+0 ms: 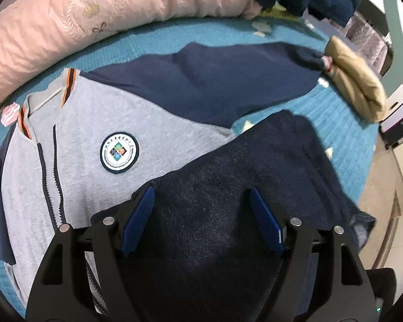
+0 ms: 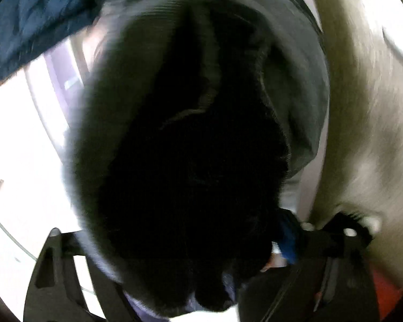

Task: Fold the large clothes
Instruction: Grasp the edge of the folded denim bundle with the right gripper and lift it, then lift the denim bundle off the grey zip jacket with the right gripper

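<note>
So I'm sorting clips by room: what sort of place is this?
Probably a bedroom: a jacket lies spread on a teal bedspread, with a pink quilt bunched along its far side.

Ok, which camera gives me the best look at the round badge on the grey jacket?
The left wrist view: the round badge sits sharp and unobstructed on the grey jacket spread over the teal cover. The right wrist view shows none of it, only dark, blurred fabric filling the frame.
</note>
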Motion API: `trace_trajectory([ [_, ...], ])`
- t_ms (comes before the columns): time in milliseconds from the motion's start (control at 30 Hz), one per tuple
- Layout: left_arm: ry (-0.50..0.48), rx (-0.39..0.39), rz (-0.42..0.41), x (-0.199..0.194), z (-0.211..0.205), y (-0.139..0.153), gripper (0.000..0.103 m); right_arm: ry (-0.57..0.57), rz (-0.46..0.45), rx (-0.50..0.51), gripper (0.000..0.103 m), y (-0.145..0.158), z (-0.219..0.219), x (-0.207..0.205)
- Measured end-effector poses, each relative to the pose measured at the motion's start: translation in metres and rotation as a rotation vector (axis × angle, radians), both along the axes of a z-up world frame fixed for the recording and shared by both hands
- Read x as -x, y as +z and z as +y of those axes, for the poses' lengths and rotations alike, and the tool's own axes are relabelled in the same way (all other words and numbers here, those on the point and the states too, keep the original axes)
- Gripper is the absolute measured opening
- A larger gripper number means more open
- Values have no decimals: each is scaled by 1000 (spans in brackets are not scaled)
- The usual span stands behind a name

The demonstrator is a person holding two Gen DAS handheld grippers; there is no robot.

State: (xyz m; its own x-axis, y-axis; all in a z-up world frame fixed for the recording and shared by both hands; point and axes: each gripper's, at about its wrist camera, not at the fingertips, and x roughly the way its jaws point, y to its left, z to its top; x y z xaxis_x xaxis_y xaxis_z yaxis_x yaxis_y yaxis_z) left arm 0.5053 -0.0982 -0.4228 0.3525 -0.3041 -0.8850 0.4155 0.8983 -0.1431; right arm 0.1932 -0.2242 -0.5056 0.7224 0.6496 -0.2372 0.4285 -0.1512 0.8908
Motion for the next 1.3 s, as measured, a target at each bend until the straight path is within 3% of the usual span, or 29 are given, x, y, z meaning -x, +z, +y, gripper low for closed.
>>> trace_trajectory([
  [33,-3,12,-3,1,1,3,75,39,-3,56,57,10,-6,-2],
  [133,-23,55,-2,4,7,19,75,89,-71,145,46,36,-25,-7],
  [333,-65,89,-58,15,15,56,75,199,-151,378,41,87,-56,-24],
  [500,-76,108,-47,17,30,69,75,261,-118,456,40,98,-80,-23],
  [600,-77,114,-4,22,42,66,75,319,-107,515,40,104,-69,-25],
  [767,-85,91,20,39,57,57,76,446,-112,659,39,133,-100,-32],
  [933,-79,133,93,49,58,41,77,529,-36,799,37,137,-167,-59],
  [1100,-63,206,159,57,50,27,78,610,33,867,36,154,-222,-99],
  [1233,-70,216,170,62,28,20,78,605,94,962,36,153,-250,-116],
  [1300,-57,165,113,65,17,21,78,592,125,1045,36,160,-263,-128],
])
